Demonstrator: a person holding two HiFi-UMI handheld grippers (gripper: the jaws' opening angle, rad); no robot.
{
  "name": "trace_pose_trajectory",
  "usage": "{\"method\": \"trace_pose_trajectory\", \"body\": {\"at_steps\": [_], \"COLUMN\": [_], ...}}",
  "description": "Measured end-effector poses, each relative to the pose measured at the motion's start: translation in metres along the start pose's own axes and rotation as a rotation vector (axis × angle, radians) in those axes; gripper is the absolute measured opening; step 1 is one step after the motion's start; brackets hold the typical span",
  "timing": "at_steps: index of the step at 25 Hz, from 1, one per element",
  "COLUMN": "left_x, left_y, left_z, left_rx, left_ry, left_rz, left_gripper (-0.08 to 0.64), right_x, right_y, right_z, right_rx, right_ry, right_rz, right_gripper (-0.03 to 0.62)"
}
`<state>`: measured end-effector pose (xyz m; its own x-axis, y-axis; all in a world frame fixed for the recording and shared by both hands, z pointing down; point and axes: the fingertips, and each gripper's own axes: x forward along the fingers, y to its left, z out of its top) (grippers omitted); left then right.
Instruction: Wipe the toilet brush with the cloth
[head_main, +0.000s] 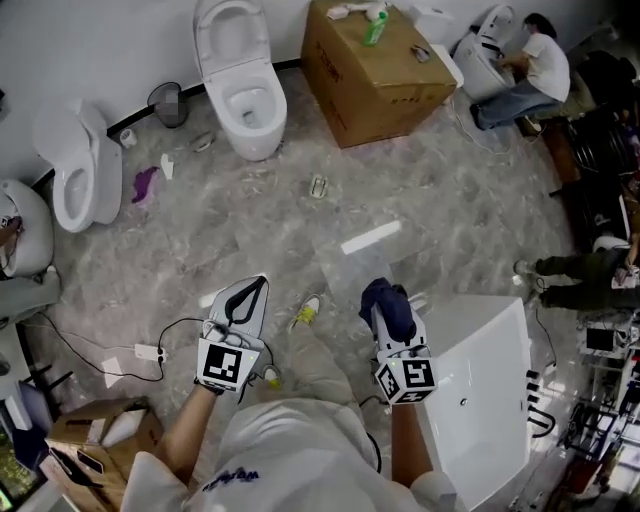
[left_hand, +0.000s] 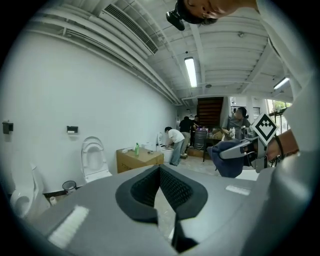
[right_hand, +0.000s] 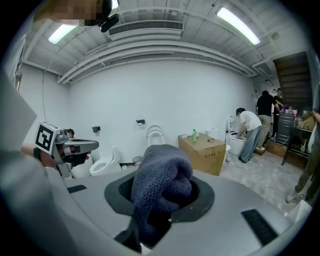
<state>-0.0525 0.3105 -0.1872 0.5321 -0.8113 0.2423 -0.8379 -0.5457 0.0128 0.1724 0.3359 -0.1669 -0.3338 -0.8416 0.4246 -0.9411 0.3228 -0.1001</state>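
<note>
I am holding both grippers out in front of me, side by side and apart, pointing away from me over the grey floor (head_main: 300, 220). My left gripper (head_main: 256, 289) is closed with its tips touching, and it is holding nothing. My right gripper (head_main: 392, 312) is squeezing the cloth (right_hand: 161, 177). The cloth is dark blue and knitted. It is sitting bunched up in a fat lump between the jaws, with one end hanging down. A white toilet (head_main: 243, 80) is standing far ahead by the wall.
</note>
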Motion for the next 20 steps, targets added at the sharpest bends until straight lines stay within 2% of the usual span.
{"method": "trace_pose_trajectory", "body": {"at_steps": [6, 10, 15, 18, 20], "left_x": [0.118, 0.165, 0.194, 0.210, 0.224], "left_y": [0.021, 0.045, 0.088, 0.116, 0.127], "left_z": [0.032, 0.039, 0.022, 0.000, -0.014], "left_rx": [0.042, 0.105, 0.026, -0.001, 0.005], "left_ry": [-0.023, -0.029, -0.019, -0.012, -0.003], "left_rz": [-0.062, -0.078, -0.097, -0.119, -0.133], "left_gripper": [0.002, 0.002, 0.002, 0.002, 0.002], "right_x": [0.073, 0.127, 0.180, 0.208, 0.218], "right_y": [-0.060, -0.079, -0.072, -0.065, -0.066], "right_z": [0.031, 0.028, 0.036, 0.048, 0.054], "right_rx": [0.004, 0.036, 0.101, 0.162, 0.169], "right_ry": [0.012, 0.065, 0.077, 0.059, 0.048], "right_rz": [-0.012, -0.012, -0.049, -0.069, -0.094], "right_gripper": [0.127, 0.127, 0.127, 0.127, 0.127]}}
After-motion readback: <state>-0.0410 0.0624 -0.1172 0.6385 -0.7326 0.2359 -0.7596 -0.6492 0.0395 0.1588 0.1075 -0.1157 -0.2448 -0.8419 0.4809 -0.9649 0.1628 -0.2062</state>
